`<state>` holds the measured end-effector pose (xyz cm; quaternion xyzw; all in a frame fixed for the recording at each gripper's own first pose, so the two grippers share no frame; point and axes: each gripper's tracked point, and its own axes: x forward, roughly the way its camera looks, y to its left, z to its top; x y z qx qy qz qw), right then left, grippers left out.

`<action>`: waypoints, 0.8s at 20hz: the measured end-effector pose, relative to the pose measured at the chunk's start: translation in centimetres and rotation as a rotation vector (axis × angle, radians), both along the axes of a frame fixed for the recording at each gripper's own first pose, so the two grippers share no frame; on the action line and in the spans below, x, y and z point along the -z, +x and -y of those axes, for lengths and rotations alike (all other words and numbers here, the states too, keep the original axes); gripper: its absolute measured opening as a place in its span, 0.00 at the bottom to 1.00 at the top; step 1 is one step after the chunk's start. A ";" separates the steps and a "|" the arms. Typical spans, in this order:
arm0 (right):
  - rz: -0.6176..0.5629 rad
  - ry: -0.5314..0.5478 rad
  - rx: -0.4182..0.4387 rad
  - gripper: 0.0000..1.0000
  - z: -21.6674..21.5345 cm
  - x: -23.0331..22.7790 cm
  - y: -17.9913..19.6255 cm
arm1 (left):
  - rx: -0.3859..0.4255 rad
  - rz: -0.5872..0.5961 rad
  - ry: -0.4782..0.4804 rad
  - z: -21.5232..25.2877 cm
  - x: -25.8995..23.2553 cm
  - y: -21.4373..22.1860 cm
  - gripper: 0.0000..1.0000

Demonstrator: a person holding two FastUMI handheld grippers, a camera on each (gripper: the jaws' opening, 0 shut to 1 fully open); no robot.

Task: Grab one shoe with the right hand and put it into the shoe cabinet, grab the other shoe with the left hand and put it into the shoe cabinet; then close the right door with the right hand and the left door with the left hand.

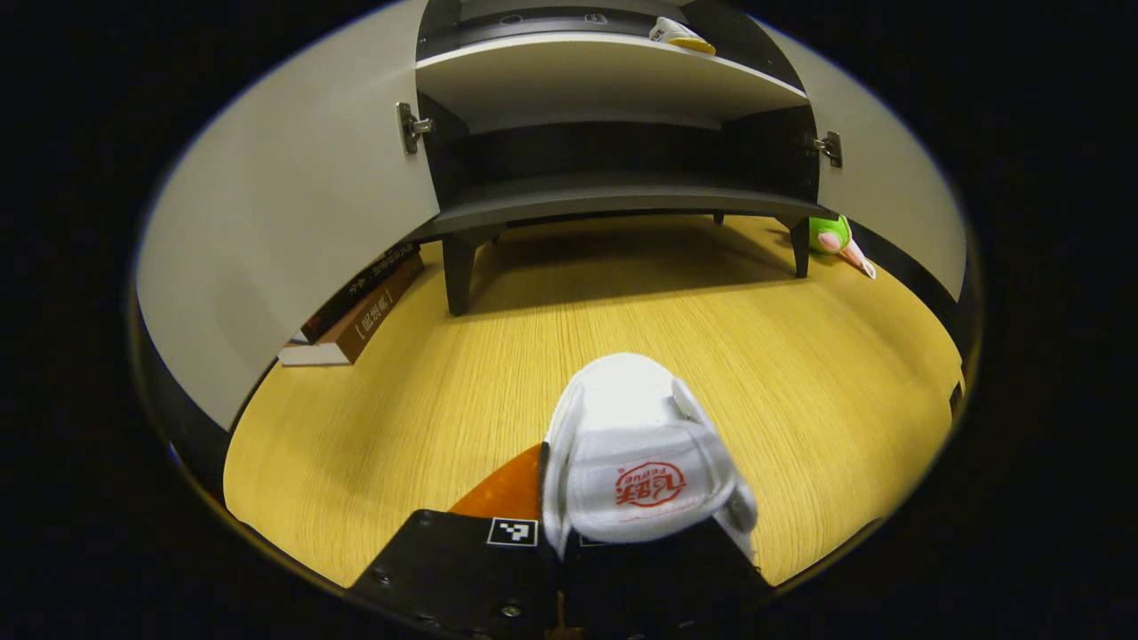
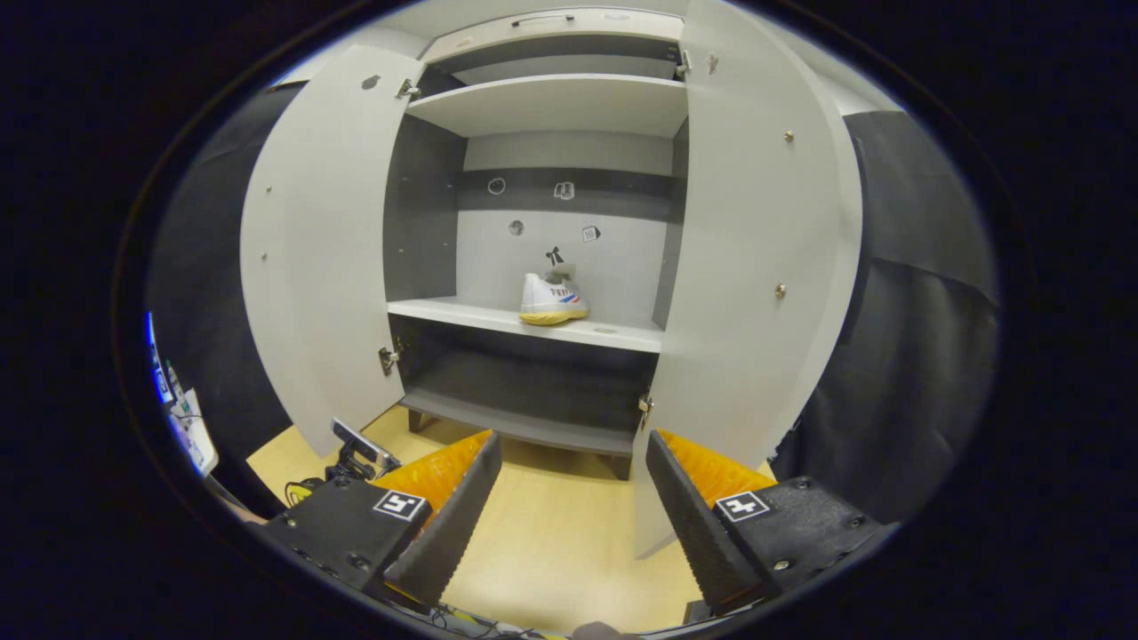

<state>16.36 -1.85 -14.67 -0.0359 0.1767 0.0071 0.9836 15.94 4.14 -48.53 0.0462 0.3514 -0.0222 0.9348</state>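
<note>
In the left gripper view a white shoe (image 1: 622,400) with a strap across its top lies between my left gripper's (image 1: 642,498) fingers, just over the wooden floor (image 1: 711,329). One finger (image 1: 511,487) presses its left side; the other is hidden behind the shoe. Ahead stands the shoe cabinet (image 1: 613,191) with both doors swung wide. The second white shoe (image 2: 553,300) rests on the cabinet's middle shelf (image 2: 462,313) in the right gripper view, and its sole edge (image 1: 680,36) peeks over that shelf from below. My right gripper (image 2: 573,498) hangs open and empty before the cabinet (image 2: 569,116).
The left door (image 2: 320,249) and right door (image 2: 756,249) stand open on either side. Two books (image 1: 356,311) lie on the floor by the left door. A green toy (image 1: 834,235) sits by the cabinet's right leg. A dark device with cables (image 2: 356,453) is at lower left.
</note>
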 end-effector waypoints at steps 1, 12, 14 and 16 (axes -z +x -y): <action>0.002 0.003 0.002 1.00 0.1 -0.1 0.0 | -0.005 -0.004 0.003 -0.1 -0.5 -0.3 0.12; 0.132 0.080 -0.019 1.00 -0.6 -4.9 1.0 | -0.014 0.213 -0.004 -0.2 -20.9 1.3 0.12; 0.150 0.086 -0.035 1.00 -0.9 -5.5 1.2 | -0.037 0.268 0.009 -0.8 -25.4 2.8 0.12; 0.173 0.082 -0.049 1.00 -1.3 -6.1 1.5 | -0.071 0.312 -0.023 -0.9 -29.0 3.6 0.12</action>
